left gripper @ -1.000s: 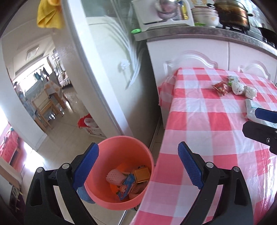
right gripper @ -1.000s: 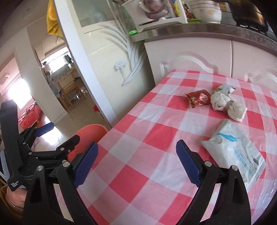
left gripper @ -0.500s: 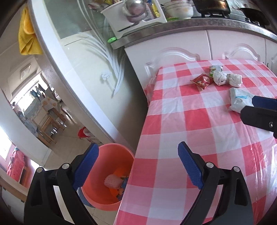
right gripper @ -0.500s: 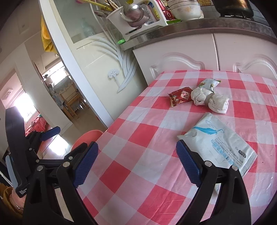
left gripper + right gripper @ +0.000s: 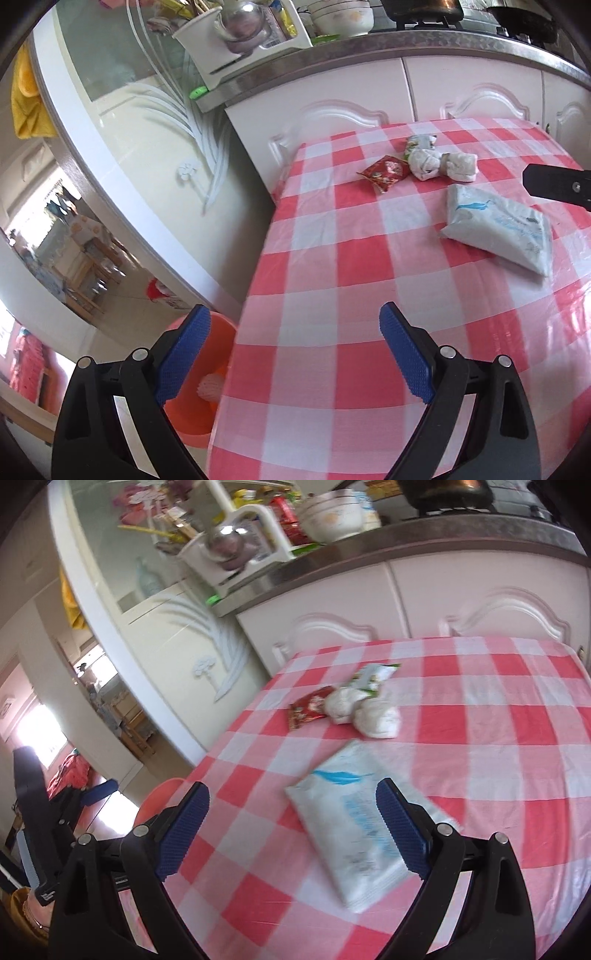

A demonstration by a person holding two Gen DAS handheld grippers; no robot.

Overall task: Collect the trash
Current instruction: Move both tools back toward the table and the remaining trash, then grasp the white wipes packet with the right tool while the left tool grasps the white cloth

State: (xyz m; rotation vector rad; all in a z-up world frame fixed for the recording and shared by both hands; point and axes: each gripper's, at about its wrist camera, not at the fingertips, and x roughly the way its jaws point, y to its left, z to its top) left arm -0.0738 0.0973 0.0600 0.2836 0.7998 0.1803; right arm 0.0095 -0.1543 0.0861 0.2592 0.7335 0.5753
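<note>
The right gripper stands wide open and empty above the near end of the white packet, which lies flat on the checked table. The left gripper is equally wide and empty at the table's edge, above the orange bin on the floor. To grip well, lower the right jaws astride the packet's narrow width and pinch one edge. Beyond the packet lie one red wrapper, one green-white wrapper and two tissue wads.
</note>
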